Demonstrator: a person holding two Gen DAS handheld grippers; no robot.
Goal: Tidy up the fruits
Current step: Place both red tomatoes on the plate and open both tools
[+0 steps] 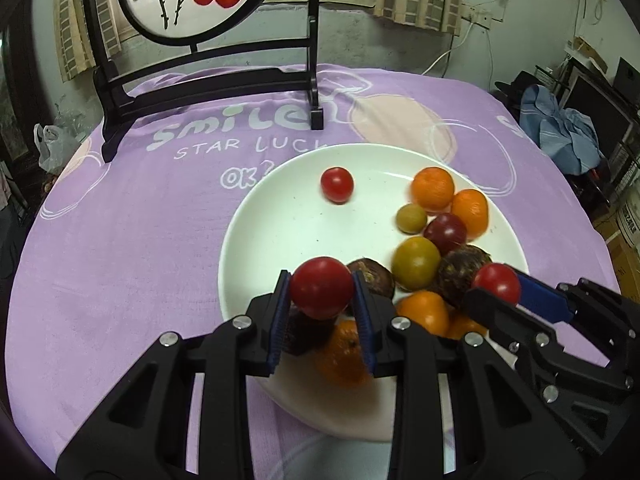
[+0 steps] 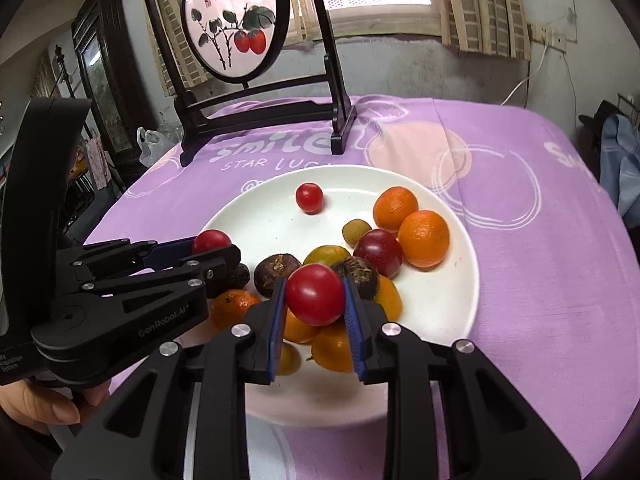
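A white plate [image 1: 276, 220] [image 2: 444, 312] on the purple cloth holds several fruits: oranges [image 1: 433, 187] [image 2: 423, 238], greenish tomatoes [image 1: 415, 262], a dark red one [image 2: 378, 252] and brown water chestnuts [image 2: 274, 274]. One red tomato [image 1: 337, 184] [image 2: 309, 197] lies alone at the plate's far side. My left gripper [image 1: 322, 294] [image 2: 212, 250] is shut on a red cherry tomato [image 1: 320, 280] above the plate's near edge. Just right of it, my right gripper [image 2: 315, 298] [image 1: 496, 286] is shut on another red cherry tomato [image 2: 314, 288] above the fruit pile.
A black wooden stand with a round painted screen [image 1: 208, 80] [image 2: 260, 108] stands at the back of the table. A plastic bag [image 1: 52, 144] sits off the far left edge. Blue cloth [image 1: 560, 128] lies off to the right. A hand [image 2: 40, 400] holds the left gripper.
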